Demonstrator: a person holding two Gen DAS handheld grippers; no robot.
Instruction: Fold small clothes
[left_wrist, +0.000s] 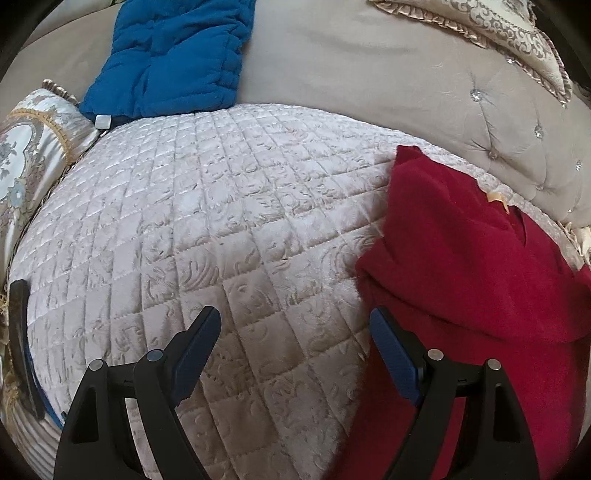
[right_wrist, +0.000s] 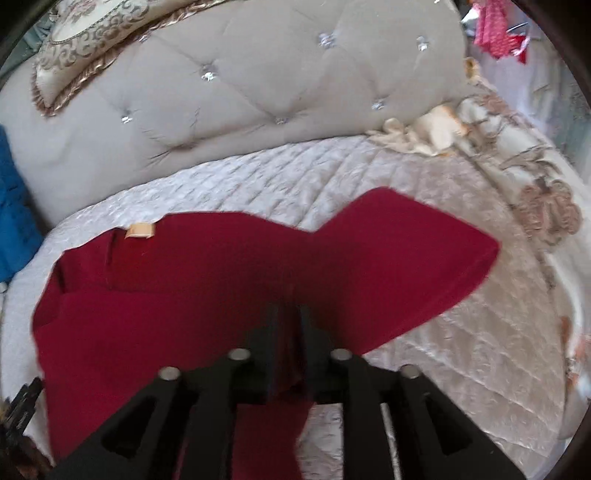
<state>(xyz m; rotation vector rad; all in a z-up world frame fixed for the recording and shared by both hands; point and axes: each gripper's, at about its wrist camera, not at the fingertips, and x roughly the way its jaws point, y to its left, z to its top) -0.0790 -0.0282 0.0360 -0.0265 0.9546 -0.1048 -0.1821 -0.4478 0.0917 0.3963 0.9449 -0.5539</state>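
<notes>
A dark red garment (left_wrist: 465, 251) lies partly folded on the quilted beige bedspread (left_wrist: 207, 206), at the right of the left wrist view. My left gripper (left_wrist: 295, 325) is open and empty, with its right finger at the garment's left edge. In the right wrist view the red garment (right_wrist: 207, 288) spreads across the middle, with a small tan label (right_wrist: 139, 230) near its collar. My right gripper (right_wrist: 289, 314) is shut on a bunched fold of the garment's near edge.
A blue padded garment (left_wrist: 173, 55) lies at the back left. Ornate cushions (left_wrist: 29, 162) sit at the left, and another one (right_wrist: 96, 40) leans on the tufted grey headboard (right_wrist: 266, 85). A patterned cover (right_wrist: 532, 184) lies bunched at the right. A dark object (left_wrist: 22, 343) lies at the left bed edge.
</notes>
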